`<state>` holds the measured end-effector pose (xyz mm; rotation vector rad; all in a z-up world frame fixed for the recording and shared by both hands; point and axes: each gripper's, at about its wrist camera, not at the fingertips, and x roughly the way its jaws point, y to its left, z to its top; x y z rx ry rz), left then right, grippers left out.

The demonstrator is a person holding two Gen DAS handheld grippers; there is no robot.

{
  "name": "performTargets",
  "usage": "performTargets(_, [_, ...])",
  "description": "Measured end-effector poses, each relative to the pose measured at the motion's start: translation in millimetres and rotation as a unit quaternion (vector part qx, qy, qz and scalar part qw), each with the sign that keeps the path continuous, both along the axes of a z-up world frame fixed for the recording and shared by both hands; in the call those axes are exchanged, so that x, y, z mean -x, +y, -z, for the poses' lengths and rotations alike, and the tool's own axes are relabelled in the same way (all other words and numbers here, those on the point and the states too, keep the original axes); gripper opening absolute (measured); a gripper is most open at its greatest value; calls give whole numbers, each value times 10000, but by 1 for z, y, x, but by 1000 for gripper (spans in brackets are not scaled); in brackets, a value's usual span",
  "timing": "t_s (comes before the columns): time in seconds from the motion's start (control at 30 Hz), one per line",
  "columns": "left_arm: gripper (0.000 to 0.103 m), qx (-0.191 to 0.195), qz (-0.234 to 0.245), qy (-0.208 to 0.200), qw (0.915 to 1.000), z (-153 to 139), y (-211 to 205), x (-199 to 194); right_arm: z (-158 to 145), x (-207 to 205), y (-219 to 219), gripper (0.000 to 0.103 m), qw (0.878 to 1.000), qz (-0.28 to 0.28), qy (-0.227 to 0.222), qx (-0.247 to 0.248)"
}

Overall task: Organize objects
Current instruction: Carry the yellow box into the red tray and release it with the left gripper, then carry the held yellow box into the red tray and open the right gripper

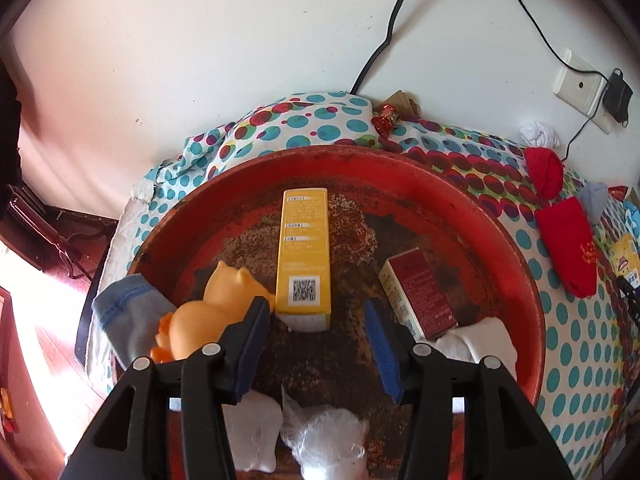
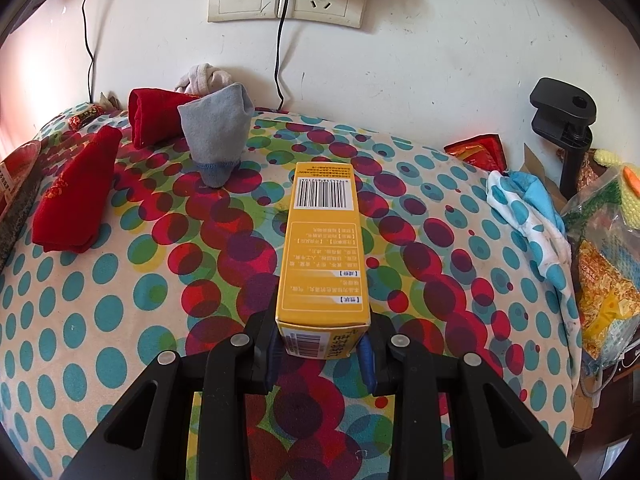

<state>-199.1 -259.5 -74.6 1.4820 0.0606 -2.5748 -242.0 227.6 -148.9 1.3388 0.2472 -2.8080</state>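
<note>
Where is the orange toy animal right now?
In the left wrist view, the orange toy animal lies at the left side of the red tray, between a grey-blue sock on the rim and the yellow box, against the open left tongs.

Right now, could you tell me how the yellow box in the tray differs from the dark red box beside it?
The yellow box is longer and narrower; the dark red box is shorter and squatter. The yellow box lies in the middle of the red tray, pointing straight away; the dark red box sits nearer the rim, angled, touching a white cloth. Both lie flat, free of the open left hand-held gripper.
</note>
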Motion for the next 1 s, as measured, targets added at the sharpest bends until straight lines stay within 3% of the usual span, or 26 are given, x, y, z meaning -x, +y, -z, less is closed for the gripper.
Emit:
performTargets(0.1, [51,212,-2,74,9997,-4,10,-23,0,0,0,29,10000,1,3,-28])
performTargets(0.57, [51,371,166,372,9985,1,33,-114,-2,-3,-15,28,9990,92,46,-446])
performTargets(0.8, [51,487,109,478,9976,8,22,-141,-16,-30,-31,28,9992,349,-38,-210])
performTargets(1.0, [51,312,15,581,9978,5,13,-147,-42,-54,-55,28,9997,167,141,144])
